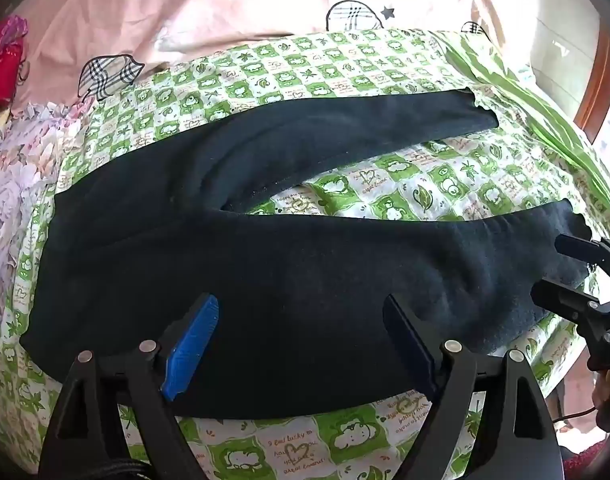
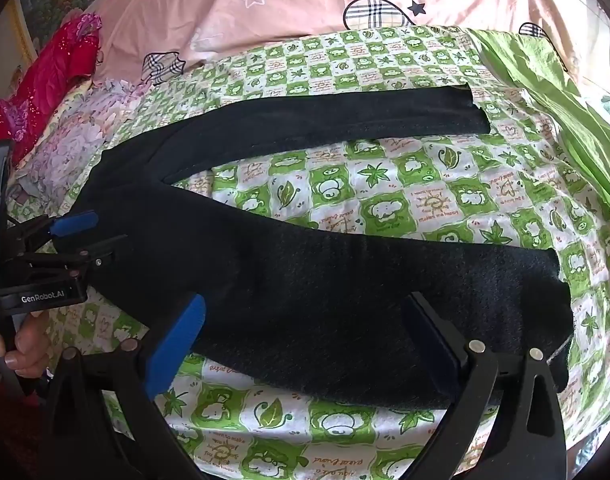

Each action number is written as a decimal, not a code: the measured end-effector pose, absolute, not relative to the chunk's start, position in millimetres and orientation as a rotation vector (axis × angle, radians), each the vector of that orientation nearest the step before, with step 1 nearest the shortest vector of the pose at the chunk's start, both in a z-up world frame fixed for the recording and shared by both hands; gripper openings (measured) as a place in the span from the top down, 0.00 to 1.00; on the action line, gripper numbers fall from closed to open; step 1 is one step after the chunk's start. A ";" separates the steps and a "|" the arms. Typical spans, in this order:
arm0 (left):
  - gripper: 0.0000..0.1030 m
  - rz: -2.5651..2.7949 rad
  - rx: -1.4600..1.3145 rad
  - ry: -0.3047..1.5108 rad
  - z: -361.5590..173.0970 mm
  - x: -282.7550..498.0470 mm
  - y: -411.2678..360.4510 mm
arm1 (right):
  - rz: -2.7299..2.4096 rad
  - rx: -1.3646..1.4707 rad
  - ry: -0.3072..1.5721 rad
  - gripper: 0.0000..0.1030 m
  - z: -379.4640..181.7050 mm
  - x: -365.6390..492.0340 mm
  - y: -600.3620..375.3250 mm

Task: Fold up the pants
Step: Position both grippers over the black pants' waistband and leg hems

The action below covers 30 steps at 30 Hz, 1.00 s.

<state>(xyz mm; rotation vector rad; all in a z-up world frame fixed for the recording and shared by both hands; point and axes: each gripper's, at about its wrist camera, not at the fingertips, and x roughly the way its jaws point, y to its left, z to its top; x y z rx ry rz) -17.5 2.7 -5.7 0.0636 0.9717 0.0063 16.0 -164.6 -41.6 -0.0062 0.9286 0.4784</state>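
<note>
A bed takes up the room, with a green and white checked sheet (image 1: 345,448) on it that has little animals and leaves. Behind it lies a pink blanket (image 1: 185,12) with plaid shapes, and a red cloth (image 1: 1,64) sits far to the left.

From the left wrist camera, the black pants (image 1: 265,280) lie flat on the sheet. The waist is on the left and the two legs spread out to the right, with sheet showing between them. The left claw (image 1: 301,348) is wide apart, one blue pad on each side, and it hangs over the near leg close to the waist. It holds nothing. The right claw (image 1: 573,276) peeks in at the right edge, right by the end of the near leg. Its tips look apart.

From the right wrist camera, the same pants (image 2: 305,300) stretch across the checked sheet (image 2: 305,440). The right claw (image 2: 305,344) is open wide over the lower part of the near leg and grips nothing. On the left, the left claw (image 2: 93,236) sits by the waist, tips apart, and a hand (image 2: 13,344) holds its handle. A plain green cloth (image 2: 545,100) lies at the far right of the bed.
</note>
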 end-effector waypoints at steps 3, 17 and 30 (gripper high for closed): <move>0.17 0.006 0.064 0.970 -5.7 -18.1 2.8 | 0.481 -0.005 0.928 0.04 -41.6 16.0 -164.9; 0.17 0.004 0.054 0.973 -6.2 -19.4 2.5 | 0.482 -0.004 0.927 0.04 -43.9 13.8 -164.1; 0.17 -0.001 0.041 0.983 -6.3 -16.4 4.3 | 0.474 0.005 0.934 0.04 -42.6 16.3 -166.8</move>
